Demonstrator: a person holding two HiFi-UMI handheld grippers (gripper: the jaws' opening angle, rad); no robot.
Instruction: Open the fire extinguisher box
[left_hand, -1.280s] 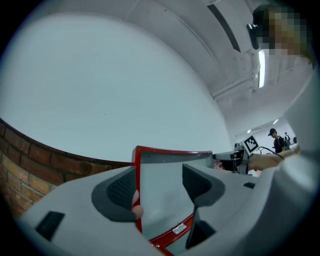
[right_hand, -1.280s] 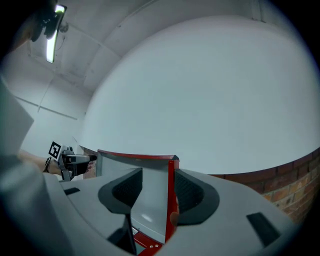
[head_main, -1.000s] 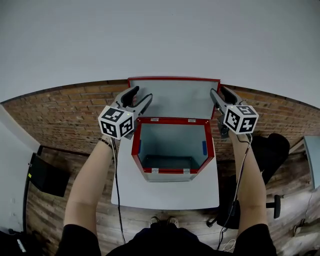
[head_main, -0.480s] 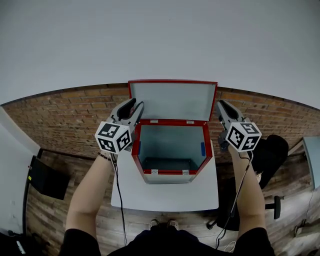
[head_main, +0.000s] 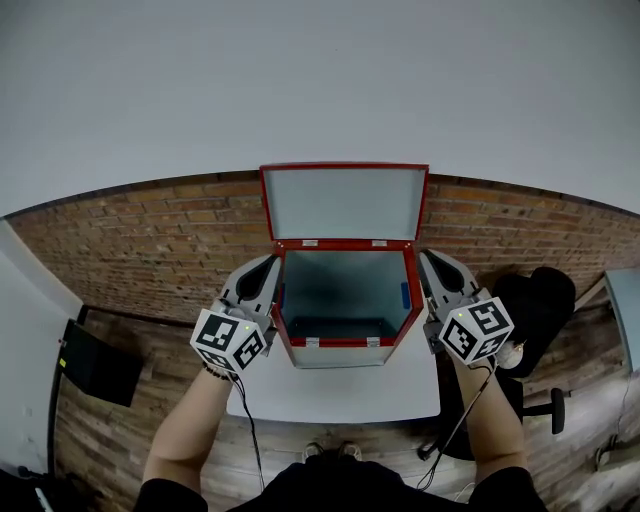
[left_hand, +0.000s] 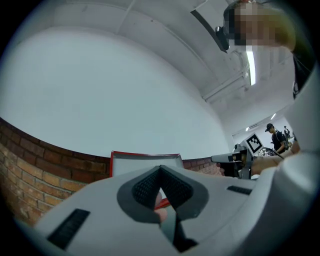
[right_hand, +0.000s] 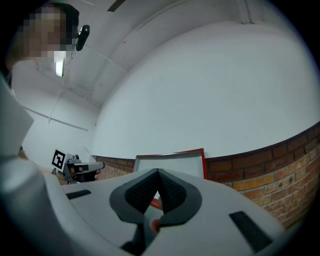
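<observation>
The red fire extinguisher box stands on a small white table. Its lid is raised upright against the wall, and the grey inside looks empty. My left gripper hangs just left of the box's side wall, shut with nothing in it. Just right of the box, my right gripper is likewise shut and empty. In the left gripper view the closed left gripper points at the lid, with the right gripper beyond. In the right gripper view the right gripper faces the lid.
A brick wall with white wall above it runs behind the table. A black chair stands to the right and a black case on the wooden floor to the left. A person stands far off.
Both grippers have come down and back from beside the raised lid to the box's sides, and their jaws have closed. The lid stays upright.
</observation>
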